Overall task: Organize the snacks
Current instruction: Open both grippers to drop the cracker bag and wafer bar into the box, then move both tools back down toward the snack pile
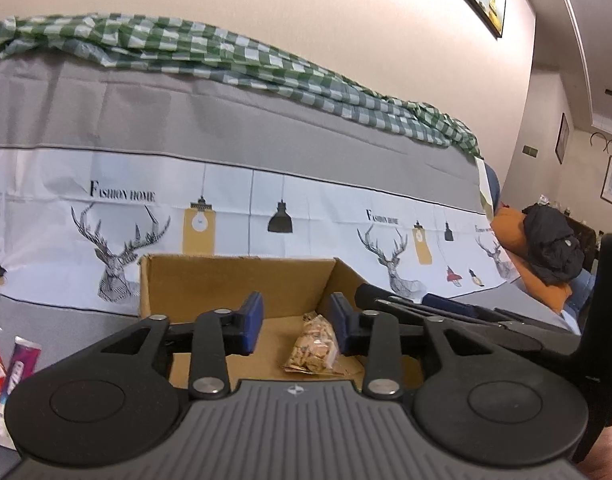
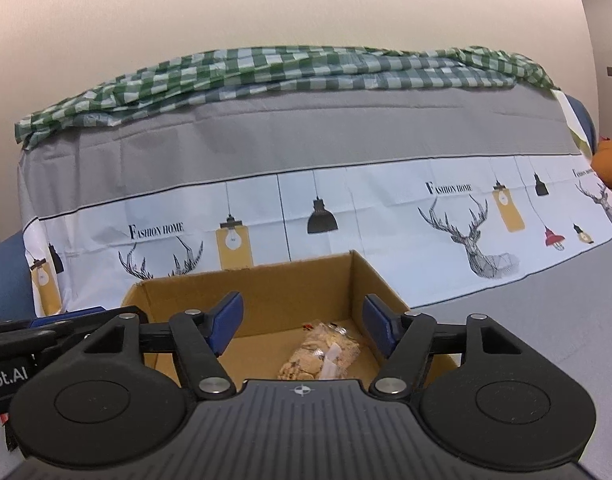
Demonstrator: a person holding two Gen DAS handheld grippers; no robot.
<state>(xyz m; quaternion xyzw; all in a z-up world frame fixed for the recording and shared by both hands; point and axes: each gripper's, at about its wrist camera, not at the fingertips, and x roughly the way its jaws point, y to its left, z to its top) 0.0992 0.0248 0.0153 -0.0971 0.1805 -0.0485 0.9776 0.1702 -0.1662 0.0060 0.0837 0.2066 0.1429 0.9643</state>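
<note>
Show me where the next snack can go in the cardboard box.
The box floor is bare between the left wall and the clear snack bag. The bag crowds the right wall. Both open grippers, left gripper and right gripper, hover above it.

I see brown cardboard box | tan snack bag, clear wrap | my gripper pads blue on black arms | backdrop cloth grey above, white band with black deer, yellow and black lamps | checked cloth green-white | red and purple packets at left
</note>
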